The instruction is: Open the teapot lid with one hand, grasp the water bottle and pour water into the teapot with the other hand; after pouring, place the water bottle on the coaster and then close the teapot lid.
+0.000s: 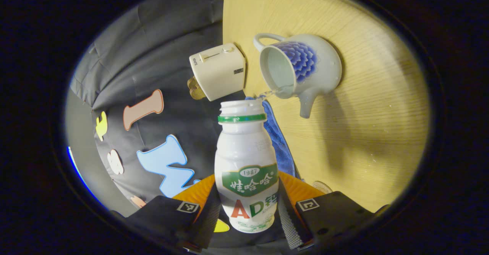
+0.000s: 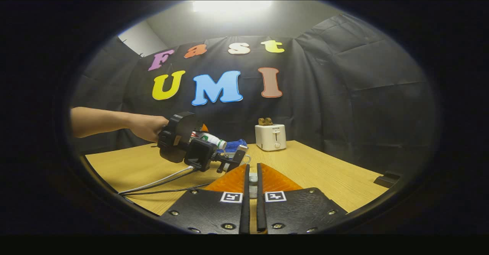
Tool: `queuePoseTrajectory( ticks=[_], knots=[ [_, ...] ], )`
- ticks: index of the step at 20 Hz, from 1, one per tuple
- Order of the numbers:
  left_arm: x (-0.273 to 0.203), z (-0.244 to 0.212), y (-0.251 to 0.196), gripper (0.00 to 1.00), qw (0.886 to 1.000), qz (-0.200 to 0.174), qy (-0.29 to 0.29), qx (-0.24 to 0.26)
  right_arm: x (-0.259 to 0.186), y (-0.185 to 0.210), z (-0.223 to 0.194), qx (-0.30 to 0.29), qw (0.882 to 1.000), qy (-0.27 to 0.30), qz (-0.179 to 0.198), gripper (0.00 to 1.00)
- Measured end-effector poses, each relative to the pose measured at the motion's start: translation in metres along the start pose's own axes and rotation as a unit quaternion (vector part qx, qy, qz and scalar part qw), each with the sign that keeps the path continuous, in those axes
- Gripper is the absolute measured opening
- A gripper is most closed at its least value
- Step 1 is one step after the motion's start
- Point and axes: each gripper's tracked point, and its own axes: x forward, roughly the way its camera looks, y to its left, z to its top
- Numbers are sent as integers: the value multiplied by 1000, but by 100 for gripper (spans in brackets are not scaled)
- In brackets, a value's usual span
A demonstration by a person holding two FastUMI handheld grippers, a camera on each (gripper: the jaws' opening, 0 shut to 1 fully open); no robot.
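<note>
Pouring now: your left gripper [image 1: 247,213] jaws clamp the bottle [image 1: 246,167] low on its body, mouth ahead at the teapot [image 1: 301,69] rim. Plastic's light, prob slick; hold mid-body. Right gripper [image 2: 252,182] jaws near-closed on sth small, can't tell what.

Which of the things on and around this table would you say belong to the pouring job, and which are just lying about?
Part of the job:
water bottle, tilted in the left gripper
teapot, lid off
stream of water
right gripper, shut on a small pale piece

Lying about:
toaster
blue cloth
</note>
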Motion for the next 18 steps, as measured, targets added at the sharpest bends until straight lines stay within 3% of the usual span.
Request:
queuePoseTrajectory(
  ticks=[6,7,8,11,12,13,15,16,18],
  knots=[
    [-4,7,2,78,1000,-4,-5,25,-2,-1,3,-3,1000,-9,-1,7],
    [-5,8,1,84,1000,-2,-7,30,-1,0,3,-1,1000,-8,0,7],
    [-7,11,1,78,999,-1,-9,32,-1,0,3,0,1000,-7,1,7],
    [-9,15,2,78,999,0,-13,41,-2,0,4,-2,1000,-8,-1,7],
    [-10,15,4,84,999,5,-12,48,-2,0,6,-2,1000,-11,0,7],
    [-10,17,4,78,998,8,-13,54,-3,1,6,-2,1000,-13,1,7],
    [-10,18,3,78,998,13,-13,61,-4,2,9,-5,1000,-17,2,7],
    [-10,18,1,84,998,12,-12,62,-4,2,10,-4,1000,-17,2,7],
    [-9,16,1,84,998,7,-11,62,-4,3,8,-1,1000,-16,5,7]
  ],
)
